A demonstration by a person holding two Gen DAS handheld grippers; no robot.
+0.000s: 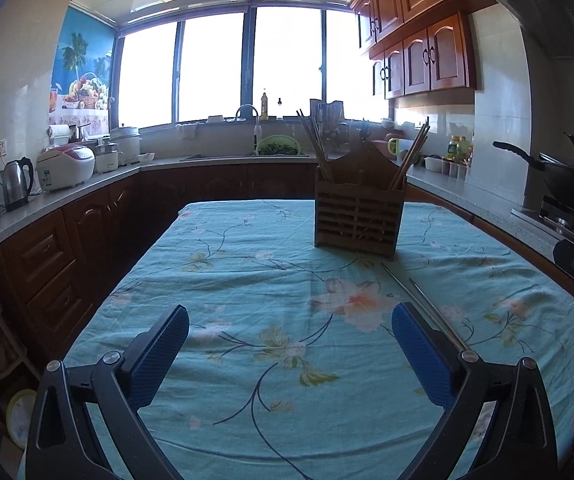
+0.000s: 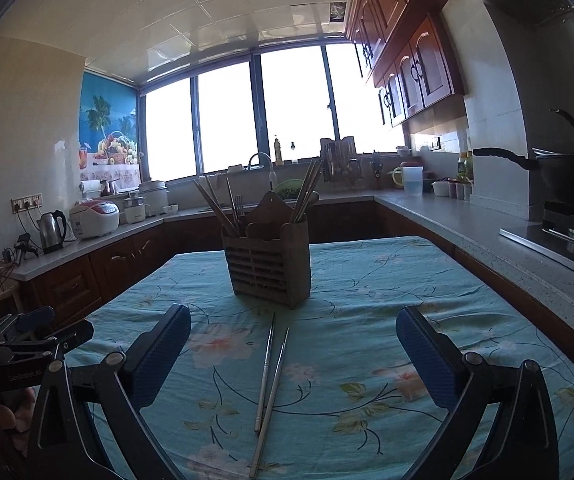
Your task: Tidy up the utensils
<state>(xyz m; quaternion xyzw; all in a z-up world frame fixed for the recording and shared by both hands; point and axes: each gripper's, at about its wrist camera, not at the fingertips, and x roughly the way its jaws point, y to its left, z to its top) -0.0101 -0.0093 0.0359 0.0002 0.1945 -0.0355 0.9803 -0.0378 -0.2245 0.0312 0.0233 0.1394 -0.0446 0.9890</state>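
Right now both of my grippers hang spread wide above the table with the teal floral tablecloth (image 2: 367, 280), and neither one grips anything. My left gripper (image 1: 290, 320) has its two blue-padded fingers parted over bare cloth, and my right gripper (image 2: 293, 322) is parted the same way, with two thin metal chopsticks (image 2: 271, 380) lying flat on the cloth between its fingers. The two sticks lie side by side, touching or nearly so toward their near ends and spreading a little toward the far tips, which point at the slatted wooden utensil holder (image 2: 269, 264). That one holder stands upright near the middle of the table, just beyond the chopstick tips and apart from them. From my left wrist view the same holder (image 1: 359, 216) sits ahead and to the right, with the pair of chopsticks (image 1: 419, 300) running along the outer side of my right-hand finger. Wooden chopsticks (image 2: 309, 188) stand in the holder's two outer compartments, and one fork, I think, shows among the left bunch; backlight from the window makes an exact count impossible.
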